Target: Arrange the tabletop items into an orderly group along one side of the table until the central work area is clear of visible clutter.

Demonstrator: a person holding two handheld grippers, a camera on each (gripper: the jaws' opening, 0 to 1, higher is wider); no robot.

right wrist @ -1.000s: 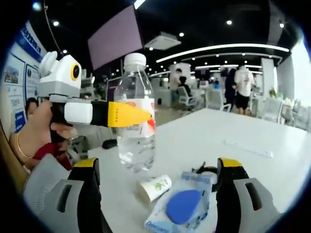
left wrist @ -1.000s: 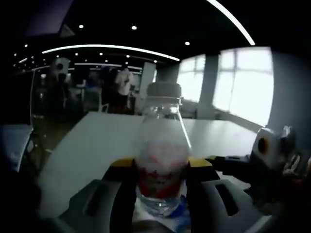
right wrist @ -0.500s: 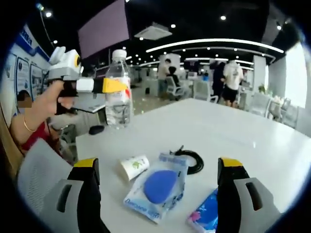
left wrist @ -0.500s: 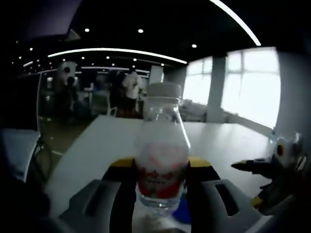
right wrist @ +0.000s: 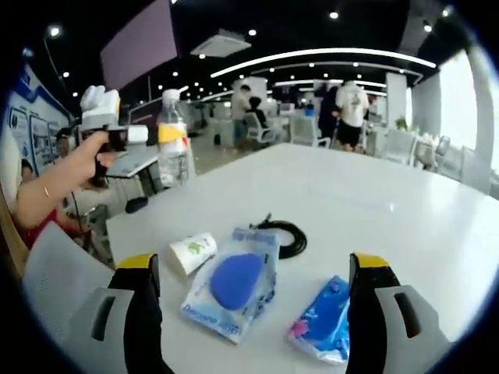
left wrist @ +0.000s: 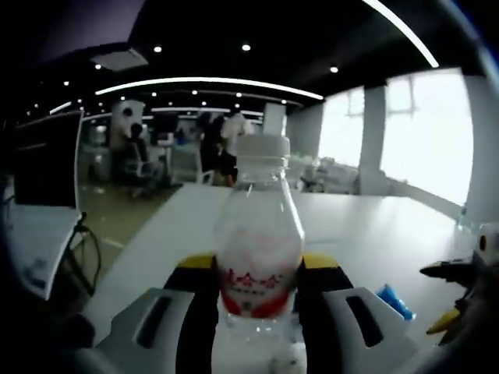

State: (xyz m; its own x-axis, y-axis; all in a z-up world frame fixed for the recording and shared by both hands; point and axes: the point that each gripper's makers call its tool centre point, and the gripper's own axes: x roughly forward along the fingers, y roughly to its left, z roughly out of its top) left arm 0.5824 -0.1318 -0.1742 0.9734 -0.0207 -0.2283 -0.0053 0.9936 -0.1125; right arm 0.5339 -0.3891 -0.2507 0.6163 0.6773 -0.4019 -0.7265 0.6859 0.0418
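Bottle (left wrist: 259, 257) placement is the step in hand: the left gripper (left wrist: 257, 273) is clamped on the clear water bottle around its red label, both yellow-tipped jaws pressed to its sides, and the right gripper view shows it held upright near the far left corner of the white table (right wrist: 405, 210). The right gripper (right wrist: 253, 273) has its jaws wide apart, hovering above the clutter with nothing between them. Below it lie a small paper cup (right wrist: 192, 253) on its side, a packet with a blue sponge (right wrist: 231, 282) just right of the cup, a black cable coil (right wrist: 287, 234) beyond the packet, and a blue wrapped pack (right wrist: 324, 320) nearest on the right. To do this well, I would lower the bottle straight down, base flat on the table's left edge, and release only once it stands steady, since a tall bottle tips easily. Leaving room beside it would let the flat items line up next.
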